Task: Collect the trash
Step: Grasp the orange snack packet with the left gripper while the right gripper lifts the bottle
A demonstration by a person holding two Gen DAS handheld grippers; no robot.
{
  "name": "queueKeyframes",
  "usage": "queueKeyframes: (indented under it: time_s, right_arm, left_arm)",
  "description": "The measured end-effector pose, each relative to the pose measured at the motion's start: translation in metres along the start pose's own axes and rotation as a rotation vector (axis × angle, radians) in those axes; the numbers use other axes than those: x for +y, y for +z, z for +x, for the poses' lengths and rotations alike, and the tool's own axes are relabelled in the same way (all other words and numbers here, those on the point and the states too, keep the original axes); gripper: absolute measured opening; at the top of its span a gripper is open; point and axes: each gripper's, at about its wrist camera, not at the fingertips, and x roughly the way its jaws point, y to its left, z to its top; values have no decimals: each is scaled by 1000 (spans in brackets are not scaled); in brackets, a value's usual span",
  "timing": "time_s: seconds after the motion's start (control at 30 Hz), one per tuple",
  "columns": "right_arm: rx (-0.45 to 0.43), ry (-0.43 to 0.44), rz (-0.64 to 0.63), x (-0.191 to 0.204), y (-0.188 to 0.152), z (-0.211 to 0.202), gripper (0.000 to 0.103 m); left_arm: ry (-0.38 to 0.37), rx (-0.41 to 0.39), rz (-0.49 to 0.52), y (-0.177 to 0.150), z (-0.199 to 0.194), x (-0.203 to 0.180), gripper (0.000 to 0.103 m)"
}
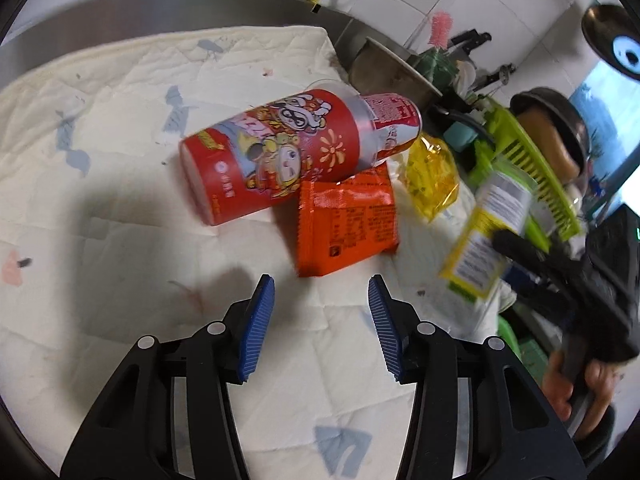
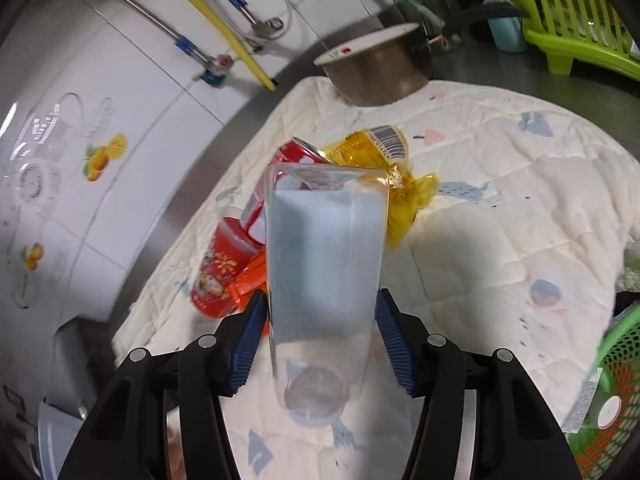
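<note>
The right gripper (image 2: 322,336) clamps a clear bottle (image 2: 326,264) above the mat (image 2: 500,220), near the green basket (image 2: 616,368). Carry it level to the basket without squeezing harder. The left gripper (image 1: 320,320) hangs wide open just short of the orange packet (image 1: 346,224), beside the red can (image 1: 280,152)

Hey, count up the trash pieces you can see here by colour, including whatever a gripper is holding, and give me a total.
Red: 2, a red printed paper cup lying on its side and a red drink can tucked in its mouth
Orange: 1, an orange foil snack packet
Yellow: 1, a yellow crinkly plastic wrapper
Clear: 1, a clear plastic bottle in the right gripper
Total: 5
</note>
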Motion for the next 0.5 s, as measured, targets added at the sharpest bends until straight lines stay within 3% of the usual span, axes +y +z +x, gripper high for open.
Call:
queueKeyframes:
  time_s: [0.5]
  right_arm:
    - [-89, 55, -64, -16, -27, -84, 53]
  left_arm:
    - [-29, -13, -104, 19, 33, 9, 51]
